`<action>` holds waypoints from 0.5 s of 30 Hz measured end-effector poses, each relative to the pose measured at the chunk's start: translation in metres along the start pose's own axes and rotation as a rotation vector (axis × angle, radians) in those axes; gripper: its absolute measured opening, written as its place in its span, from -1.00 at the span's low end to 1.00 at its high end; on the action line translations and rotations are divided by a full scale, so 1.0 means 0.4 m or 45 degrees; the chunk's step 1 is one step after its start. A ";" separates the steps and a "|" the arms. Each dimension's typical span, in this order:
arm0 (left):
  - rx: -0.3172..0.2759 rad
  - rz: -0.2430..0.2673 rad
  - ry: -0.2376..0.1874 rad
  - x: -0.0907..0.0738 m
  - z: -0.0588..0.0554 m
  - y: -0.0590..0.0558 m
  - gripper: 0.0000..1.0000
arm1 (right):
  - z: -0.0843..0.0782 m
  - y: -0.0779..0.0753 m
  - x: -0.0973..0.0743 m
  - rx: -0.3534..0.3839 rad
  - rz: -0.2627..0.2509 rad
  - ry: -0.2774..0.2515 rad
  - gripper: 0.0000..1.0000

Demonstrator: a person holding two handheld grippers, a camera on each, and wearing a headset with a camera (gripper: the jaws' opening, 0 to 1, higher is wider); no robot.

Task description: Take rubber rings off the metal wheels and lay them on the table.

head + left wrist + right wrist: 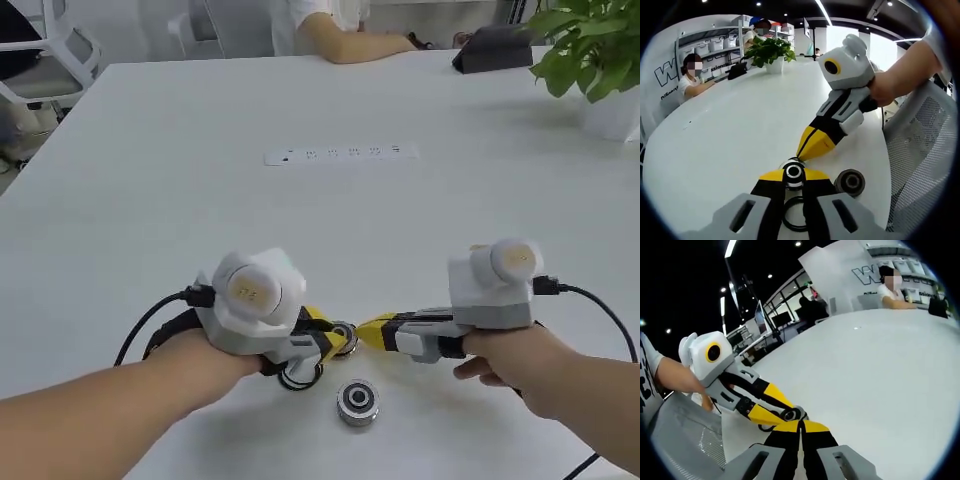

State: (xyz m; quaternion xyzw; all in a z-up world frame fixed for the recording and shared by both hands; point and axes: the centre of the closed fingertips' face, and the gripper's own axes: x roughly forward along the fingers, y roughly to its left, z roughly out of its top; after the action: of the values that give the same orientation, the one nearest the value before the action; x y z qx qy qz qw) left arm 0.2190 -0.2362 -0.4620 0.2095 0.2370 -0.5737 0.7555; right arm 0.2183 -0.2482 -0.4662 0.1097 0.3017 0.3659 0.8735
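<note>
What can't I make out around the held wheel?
Held wheel: ringed or bare, too small in the head view, jaws cover its rim in the left gripper view.
Loose rubber ring: half under the left claw, head view.
Right claw touching the wheel or not: its own jaws hide the tip, right gripper view.

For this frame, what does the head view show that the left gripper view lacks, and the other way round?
Head view's own: a white power strip mid-way across the table, a white office chair past its far left corner, and the hand holding the left gripper.

Left gripper view's own: wall shelves with bins, ceiling lights and a mesh chair back.

Shared: the metal wheel in the left gripper's jaws, the right gripper with its tip at that wheel, a second wheel lying free, a black rubber ring on the table, and the potted plant.
</note>
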 end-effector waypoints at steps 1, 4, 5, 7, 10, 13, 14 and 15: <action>0.000 0.003 0.000 0.000 0.000 0.000 -0.87 | 0.001 0.000 0.000 0.005 0.000 0.000 -1.00; -0.002 0.004 0.000 0.000 0.001 -0.001 -0.87 | 0.001 0.001 0.000 0.002 0.000 0.001 -1.00; -0.003 0.004 0.001 0.000 0.001 0.000 -0.87 | 0.001 0.001 0.000 -0.003 0.000 0.003 -1.00; -0.003 0.004 0.000 0.000 0.000 0.000 -0.87 | 0.002 0.002 0.000 -0.009 0.001 0.004 -1.00; -0.005 0.005 -0.001 0.000 0.000 0.000 -0.87 | 0.003 0.007 -0.001 -0.016 0.006 0.002 -1.00; -0.004 0.003 -0.002 0.000 0.000 0.000 -0.87 | 0.004 0.012 0.001 -0.041 0.011 0.005 -1.00; -0.003 0.002 -0.001 0.000 0.000 0.000 -0.87 | 0.005 0.015 0.001 -0.046 0.013 0.006 -1.00; -0.002 0.001 -0.001 -0.001 0.000 0.000 -0.87 | 0.005 0.016 0.001 -0.046 0.016 0.006 -1.00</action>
State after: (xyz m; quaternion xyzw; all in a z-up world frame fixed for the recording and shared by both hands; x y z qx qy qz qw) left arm 0.2189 -0.2361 -0.4618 0.2089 0.2372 -0.5731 0.7561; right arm 0.2161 -0.2431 -0.4621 0.0950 0.2965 0.3772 0.8722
